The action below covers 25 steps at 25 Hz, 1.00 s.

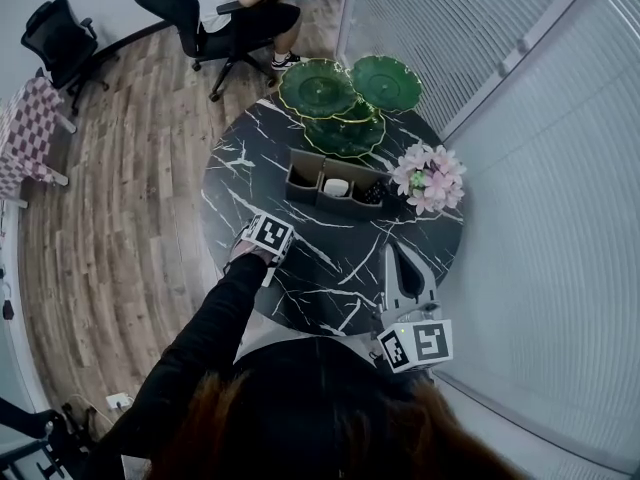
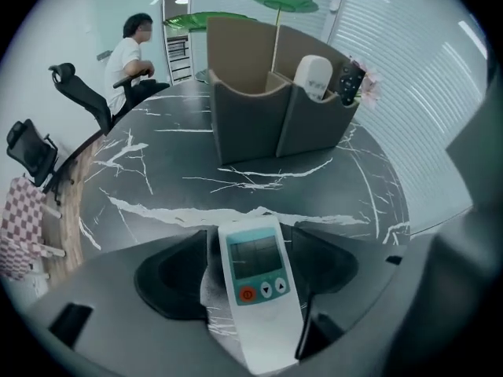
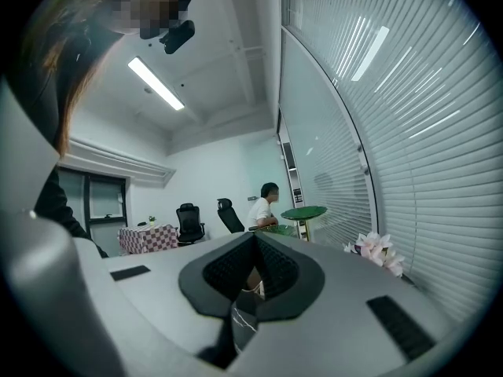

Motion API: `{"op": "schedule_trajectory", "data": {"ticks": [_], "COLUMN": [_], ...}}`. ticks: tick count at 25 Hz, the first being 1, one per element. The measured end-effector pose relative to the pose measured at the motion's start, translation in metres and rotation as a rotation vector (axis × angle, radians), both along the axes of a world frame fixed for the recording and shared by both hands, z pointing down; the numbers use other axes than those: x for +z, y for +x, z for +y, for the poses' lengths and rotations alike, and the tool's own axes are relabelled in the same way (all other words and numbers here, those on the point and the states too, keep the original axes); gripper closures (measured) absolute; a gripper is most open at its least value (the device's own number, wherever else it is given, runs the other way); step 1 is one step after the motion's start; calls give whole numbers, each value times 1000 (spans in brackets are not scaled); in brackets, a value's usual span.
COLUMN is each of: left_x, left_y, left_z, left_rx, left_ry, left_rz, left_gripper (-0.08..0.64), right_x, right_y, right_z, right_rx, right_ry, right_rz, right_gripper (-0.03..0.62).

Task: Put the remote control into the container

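A white remote control with a teal screen (image 2: 255,285) lies on the black marble table between the jaws of my left gripper (image 2: 251,236). The jaws stand wide, with a gap on each side of the remote. In the head view the left gripper (image 1: 262,246) sits at the table's near-left part, its marker cube hiding the remote. The dark divided container (image 1: 325,190) (image 2: 259,116) stands ahead of it, holding a white remote (image 2: 313,77) and a black one (image 2: 349,81). My right gripper (image 1: 398,256) (image 3: 253,246) is shut and empty, at the table's near-right.
The round table (image 1: 330,268) carries green leaf-shaped plates (image 1: 345,98) at its far side and pink flowers (image 1: 430,178) to the container's right. A glass wall with blinds runs along the right. A person sits on an office chair (image 1: 240,8) beyond the table.
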<state>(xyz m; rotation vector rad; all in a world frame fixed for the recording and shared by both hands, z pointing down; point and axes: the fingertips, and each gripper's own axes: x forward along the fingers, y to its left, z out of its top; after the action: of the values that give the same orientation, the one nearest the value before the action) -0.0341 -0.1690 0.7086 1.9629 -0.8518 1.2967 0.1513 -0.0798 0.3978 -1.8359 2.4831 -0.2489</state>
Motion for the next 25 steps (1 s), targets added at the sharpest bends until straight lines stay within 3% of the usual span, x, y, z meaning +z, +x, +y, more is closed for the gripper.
{"op": "schedule_trajectory", "data": {"ticks": [7,14,18,25], "left_x": [7,4,-15,-93], "left_y": [-11,-11,-8,8], "left_z": [-4,-2,-4,-13], "left_rx": [1,0,13,4], "left_ry": [25,71,167,404], "left_rz": [-101,-80,1,235], "left_gripper": [232,265,268,281], "right_x": [2,4,2,4], "right_y": [7,6,5,-2], "right_z": [2,2,1,-4], "right_rx": [12,5,0,-17], "right_ry": [-8,-8,-3,-8], "right_rz": [-3,-6,-5,-16], "right_gripper": [577,577,577,577]}}
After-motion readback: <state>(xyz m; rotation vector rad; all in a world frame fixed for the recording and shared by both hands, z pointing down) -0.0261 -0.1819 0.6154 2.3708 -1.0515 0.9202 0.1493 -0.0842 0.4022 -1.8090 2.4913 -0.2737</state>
